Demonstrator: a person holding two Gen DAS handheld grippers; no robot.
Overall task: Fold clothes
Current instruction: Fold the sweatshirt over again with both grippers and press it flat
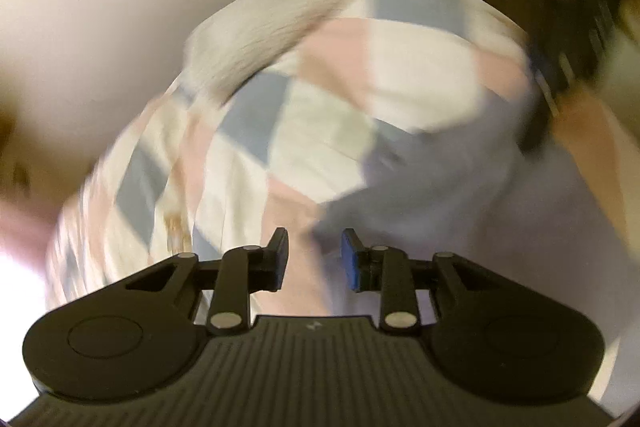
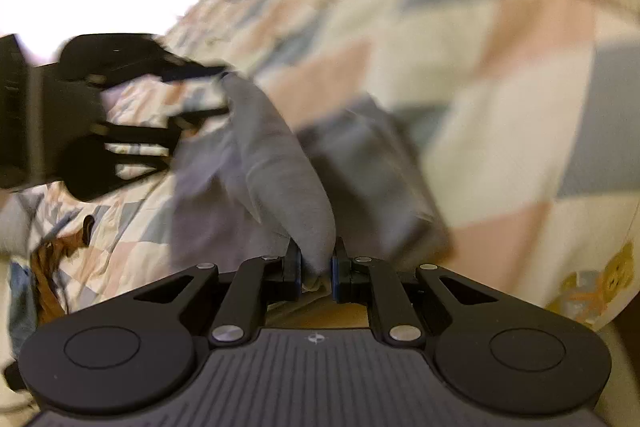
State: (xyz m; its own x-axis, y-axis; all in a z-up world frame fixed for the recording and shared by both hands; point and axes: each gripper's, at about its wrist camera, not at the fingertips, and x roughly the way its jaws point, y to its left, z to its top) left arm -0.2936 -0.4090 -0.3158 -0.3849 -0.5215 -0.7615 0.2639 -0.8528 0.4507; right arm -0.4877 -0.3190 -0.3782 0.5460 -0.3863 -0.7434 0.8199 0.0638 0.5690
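Pinching a bunched edge of the grey garment (image 2: 280,179) in our right claw (image 2: 316,267), we keep its fingers clenched on the cloth so the fabric rises in a ridge from the patchwork quilt (image 2: 500,99) beneath it. The garment lies on that quilt, its far end reaching toward our left claw (image 2: 216,91), which sits beyond the ridge. In the right wrist view that claw's tip meets the far corner of the garment, but blur hides any grip. In the left wrist view the left claw (image 1: 314,259) has its fingers parted with a gap between the pads, released, hovering just above the garment (image 1: 420,187) where it overlaps the quilt (image 1: 320,75). We judge the two ends are being taken so the cloth can be lifted taut and folded. Both views are smeared by motion.
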